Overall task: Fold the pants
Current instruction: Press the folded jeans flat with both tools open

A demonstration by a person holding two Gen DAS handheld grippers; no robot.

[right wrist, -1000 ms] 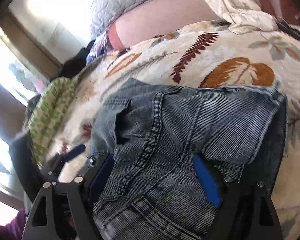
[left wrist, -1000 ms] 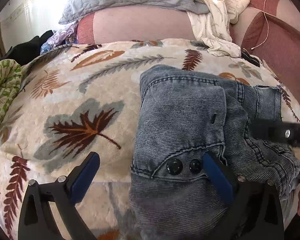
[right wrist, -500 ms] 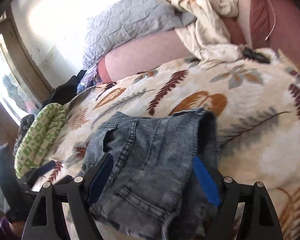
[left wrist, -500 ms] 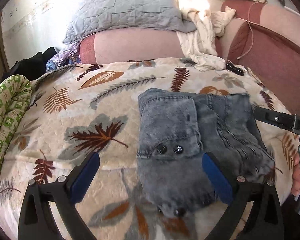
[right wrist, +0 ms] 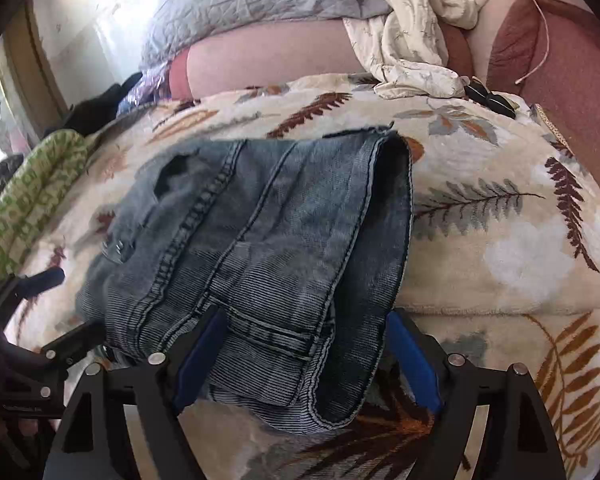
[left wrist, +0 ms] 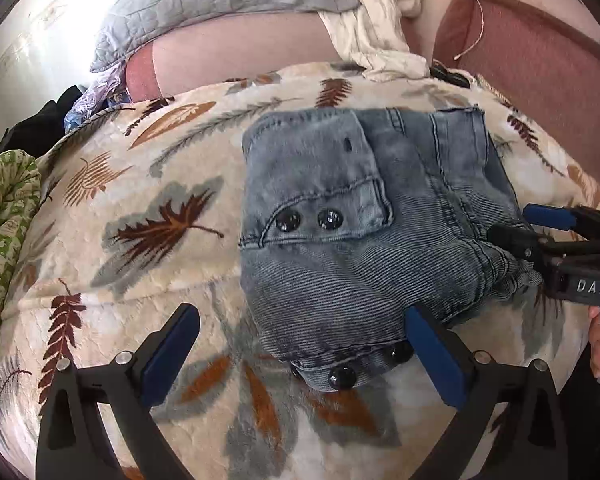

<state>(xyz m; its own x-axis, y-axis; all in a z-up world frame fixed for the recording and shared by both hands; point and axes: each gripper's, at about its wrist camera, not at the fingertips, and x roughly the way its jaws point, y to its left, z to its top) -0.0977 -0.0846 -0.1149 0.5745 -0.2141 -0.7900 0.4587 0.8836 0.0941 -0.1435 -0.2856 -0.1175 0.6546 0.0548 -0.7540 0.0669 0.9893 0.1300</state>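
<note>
The pants (left wrist: 364, 216) lie folded into a compact bundle on the leaf-print blanket (left wrist: 148, 208), both the left claw (left wrist: 308, 356) and right claw (right wrist: 304, 364) spread wide, holding nothing, so folding looks finished, leaving only a tidy.

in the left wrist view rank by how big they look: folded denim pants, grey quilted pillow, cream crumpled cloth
1. Folded blue-grey denim pants
2. Grey quilted pillow
3. Cream crumpled cloth

The pants lie nearest the camera, so true sizes stay unsure.
</note>
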